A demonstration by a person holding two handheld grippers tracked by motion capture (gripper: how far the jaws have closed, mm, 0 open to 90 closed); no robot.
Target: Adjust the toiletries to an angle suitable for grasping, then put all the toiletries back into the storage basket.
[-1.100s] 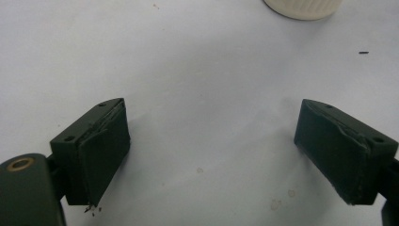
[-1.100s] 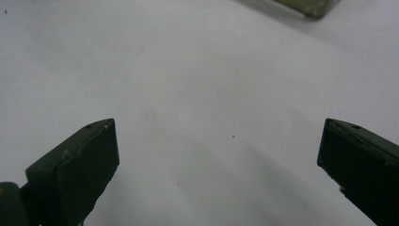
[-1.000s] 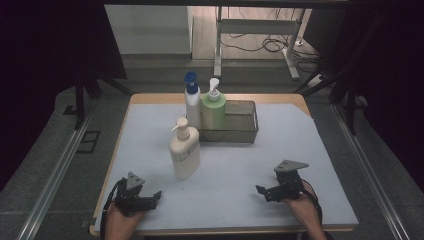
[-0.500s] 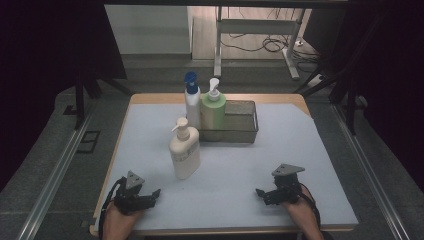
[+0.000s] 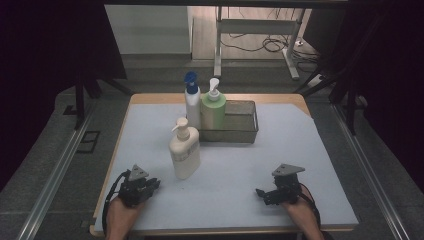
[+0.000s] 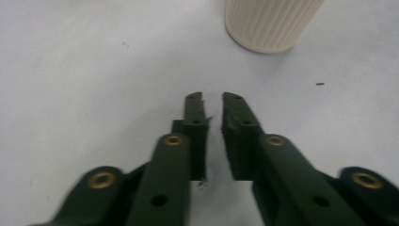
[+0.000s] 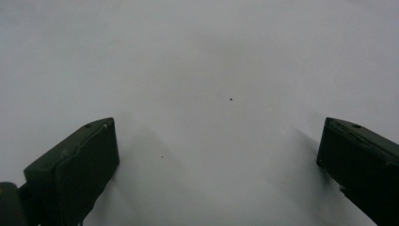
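A cream pump bottle (image 5: 185, 152) stands upright on the pale blue mat (image 5: 300, 150), left of centre. In the left gripper view its ribbed base (image 6: 270, 23) sits a short way beyond the jaws. My left gripper (image 5: 156, 184) (image 6: 211, 99) rests low at the mat's near left and points at that bottle. Its jaws have just been closing and stand almost together, a thin slit between them and nothing in it. At the near right, my right gripper (image 5: 260, 192) (image 7: 219, 125) is open wide over bare mat.
A wire basket (image 5: 245, 131) stands at the back of the mat, and a green pump bottle (image 5: 213, 112) is at its left end. A white bottle with a blue cap (image 5: 192, 102) stands just left of the green one. Dark floor and rails flank the table.
The left gripper's jaws have drawn together from wide open. Both hands stay where they were.
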